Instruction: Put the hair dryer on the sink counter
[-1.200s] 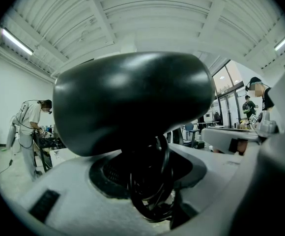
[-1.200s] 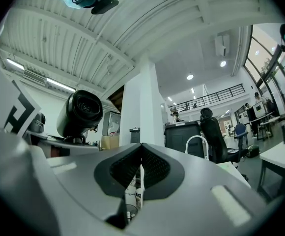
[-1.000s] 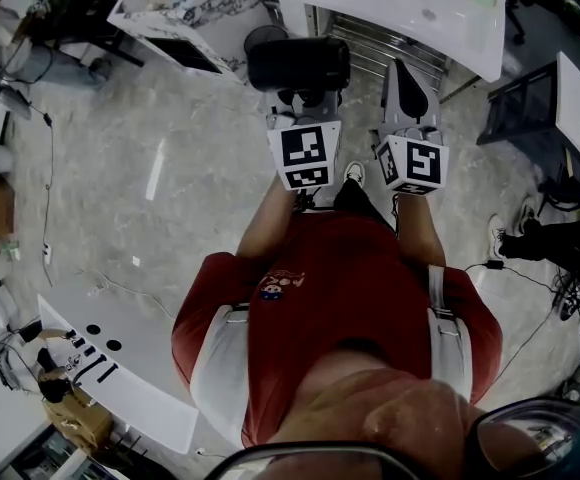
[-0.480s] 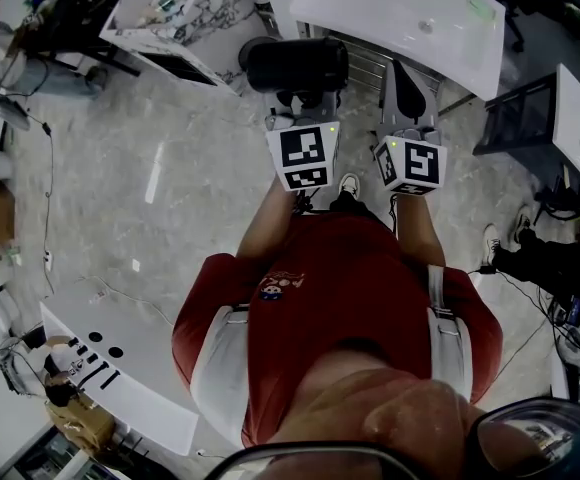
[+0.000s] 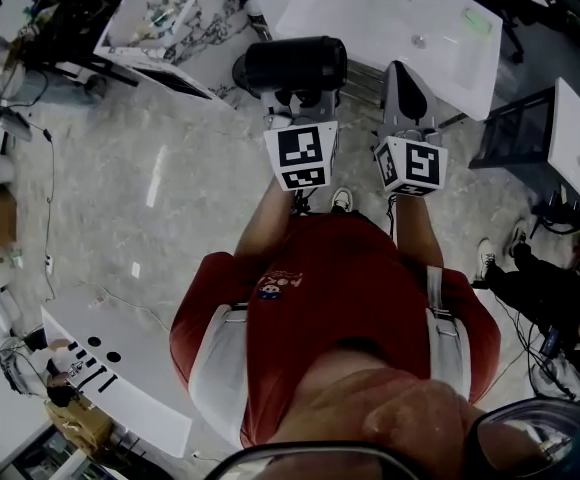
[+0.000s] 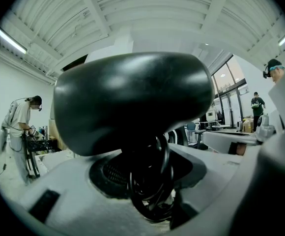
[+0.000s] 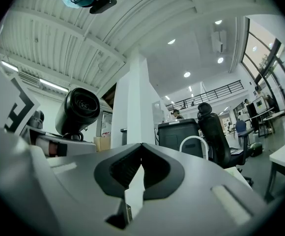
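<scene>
Fig. My left claw grasps the hair dryer; my right claw is clenched, empty. The white bench at 12 o'clock has drawn nearer, so the approach is under way.

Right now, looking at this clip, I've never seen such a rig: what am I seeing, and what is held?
No robot: a person in a red shirt holds a two-jaw gripper in each hand. The head view looks down from a camera on the person's head; each gripper view looks along that gripper's jaws. The left gripper is clamped on a black hair dryer, cord bunched between its jaws. The right gripper is shut and empty. A white counter stands ahead; the hair dryer is not on it yet.
</scene>
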Available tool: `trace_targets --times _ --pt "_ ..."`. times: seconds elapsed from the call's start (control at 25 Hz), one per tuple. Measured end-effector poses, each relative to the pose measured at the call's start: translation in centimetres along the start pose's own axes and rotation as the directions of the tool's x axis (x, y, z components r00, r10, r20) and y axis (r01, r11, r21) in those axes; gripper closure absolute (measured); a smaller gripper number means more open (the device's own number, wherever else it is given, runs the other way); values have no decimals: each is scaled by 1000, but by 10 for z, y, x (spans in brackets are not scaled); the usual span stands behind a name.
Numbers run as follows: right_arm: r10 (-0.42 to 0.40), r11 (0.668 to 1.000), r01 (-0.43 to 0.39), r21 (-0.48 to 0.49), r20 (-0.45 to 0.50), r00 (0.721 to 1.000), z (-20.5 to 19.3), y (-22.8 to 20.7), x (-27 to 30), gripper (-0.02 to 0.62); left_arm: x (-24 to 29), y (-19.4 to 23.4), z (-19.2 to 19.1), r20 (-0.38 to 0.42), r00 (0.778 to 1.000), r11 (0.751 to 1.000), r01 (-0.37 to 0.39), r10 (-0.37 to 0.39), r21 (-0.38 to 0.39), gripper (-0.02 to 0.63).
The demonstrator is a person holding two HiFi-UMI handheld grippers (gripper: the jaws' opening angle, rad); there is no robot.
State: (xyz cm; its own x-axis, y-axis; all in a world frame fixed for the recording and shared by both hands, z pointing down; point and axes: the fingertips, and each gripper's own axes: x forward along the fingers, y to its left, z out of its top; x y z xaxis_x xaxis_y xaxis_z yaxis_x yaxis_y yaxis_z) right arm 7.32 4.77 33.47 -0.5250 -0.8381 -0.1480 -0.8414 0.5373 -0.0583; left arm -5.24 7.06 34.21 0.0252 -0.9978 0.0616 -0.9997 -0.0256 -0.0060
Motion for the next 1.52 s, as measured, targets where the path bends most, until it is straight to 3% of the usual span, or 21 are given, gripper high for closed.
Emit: trace_targets --times 0.28,0.56,0.84,1.52 --pt "1 1000 -1 23 1 1000 -8 -42 24 594 41 -15 -2 -14 1000 1000 -7 7 -2 408" --pt "17 999 -16 30 -14 1000 -19 -54 40 594 65 -22 -10 -35 999 1000 -9 9 -4 408" --pt "-22 1000 22 10 -24 999 -29 -71 72 594 105 -16 -10 -25 999 1000 30 -30 -5 408" --pt "-69 998 68 -17 -33 997 -52 -80 212 594 236 53 -13 -52 995 996 82 -83 -19 407"
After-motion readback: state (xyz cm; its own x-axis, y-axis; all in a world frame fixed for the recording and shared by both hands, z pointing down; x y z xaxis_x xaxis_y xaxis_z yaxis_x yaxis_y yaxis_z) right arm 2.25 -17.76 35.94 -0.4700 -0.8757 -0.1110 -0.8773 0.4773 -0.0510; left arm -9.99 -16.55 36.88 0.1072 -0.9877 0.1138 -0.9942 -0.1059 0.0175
